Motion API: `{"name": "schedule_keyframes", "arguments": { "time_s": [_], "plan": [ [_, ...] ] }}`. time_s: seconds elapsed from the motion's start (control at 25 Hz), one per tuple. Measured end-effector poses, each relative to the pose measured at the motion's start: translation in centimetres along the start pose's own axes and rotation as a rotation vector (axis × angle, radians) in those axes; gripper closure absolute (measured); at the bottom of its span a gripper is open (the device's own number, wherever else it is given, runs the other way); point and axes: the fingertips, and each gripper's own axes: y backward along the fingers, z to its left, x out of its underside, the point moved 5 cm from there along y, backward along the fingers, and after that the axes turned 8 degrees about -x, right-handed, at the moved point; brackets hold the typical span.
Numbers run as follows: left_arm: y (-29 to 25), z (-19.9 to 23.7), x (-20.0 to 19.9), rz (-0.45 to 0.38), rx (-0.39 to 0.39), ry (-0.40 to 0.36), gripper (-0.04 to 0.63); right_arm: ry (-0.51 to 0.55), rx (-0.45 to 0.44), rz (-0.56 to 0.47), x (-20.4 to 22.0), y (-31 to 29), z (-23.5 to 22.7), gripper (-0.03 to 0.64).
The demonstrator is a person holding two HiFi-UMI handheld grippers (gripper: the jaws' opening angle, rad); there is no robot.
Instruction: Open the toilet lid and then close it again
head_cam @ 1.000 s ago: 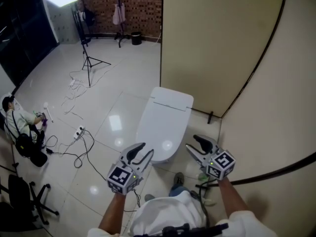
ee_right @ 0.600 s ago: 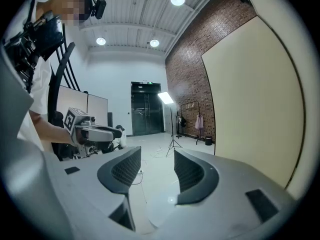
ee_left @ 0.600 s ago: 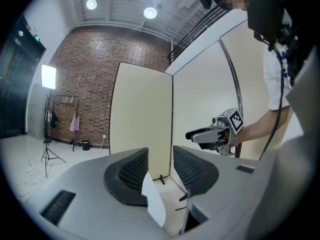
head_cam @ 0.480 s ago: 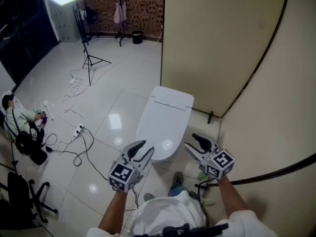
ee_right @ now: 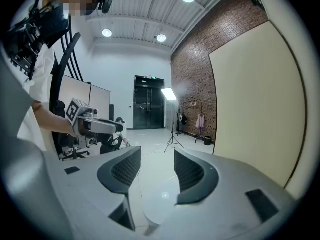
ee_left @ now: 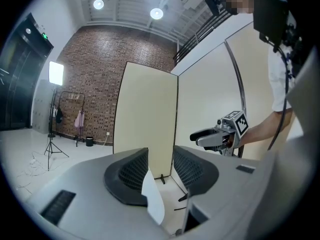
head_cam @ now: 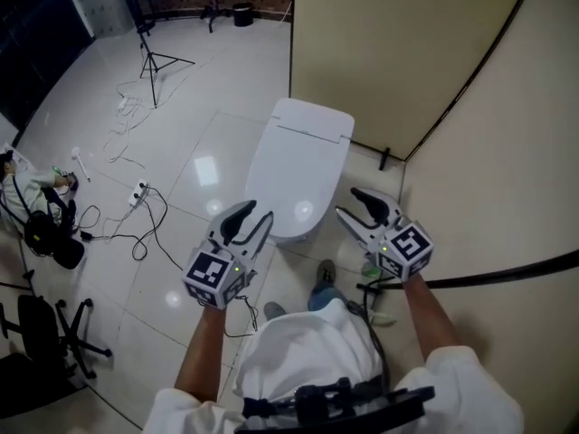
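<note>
The head view shows the whole toilet [head_cam: 297, 165] on the tiled floor [head_cam: 181, 143], its back against the beige partition [head_cam: 389, 43] and its lid down. Each gripper view shows only a white edge of the toilet low between its own jaws. Only the left gripper view shows the brick wall [ee_left: 95, 84]. Only the right gripper view shows the dark double door [ee_right: 148, 109] and a lit lamp panel [ee_right: 169, 94].

The left tongs [head_cam: 251, 217] hover at the left of the toilet's near end. Their jaws stand a narrow gap apart with nothing between them. The right tongs [head_cam: 355, 208] hover at the right of that end, jaws wider apart and empty. Neither tongs touch the toilet.
</note>
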Motion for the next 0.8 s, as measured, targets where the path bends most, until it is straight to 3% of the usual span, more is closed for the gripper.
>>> {"name": "schedule_keyframes", "arguments": {
  "time_s": [0.24,0.36,0.56,0.8],
  "plan": [
    [1.7,1.4,1.0,0.020,0.018,-0.011,0.446,0.101,0.045,0.077,1.5,-1.5,2.1,0.402],
    [1.4,3.0,2.3,0.011,0.026,-0.028,0.446,0.143,0.068,0.147,3.5,-2.9,2.9,0.402],
    [-0.2,5.9,3.1,0.076,0.017,-0.026,0.445,0.290,0.035,0.321,7.3,-5.2,2.8,0.402],
    [-3.5,10.5,2.3,0.065,-0.009,-0.141,0.446,0.433,-0.003,0.411,10.5,-9.2,1.2,0.400]
  ]
}}
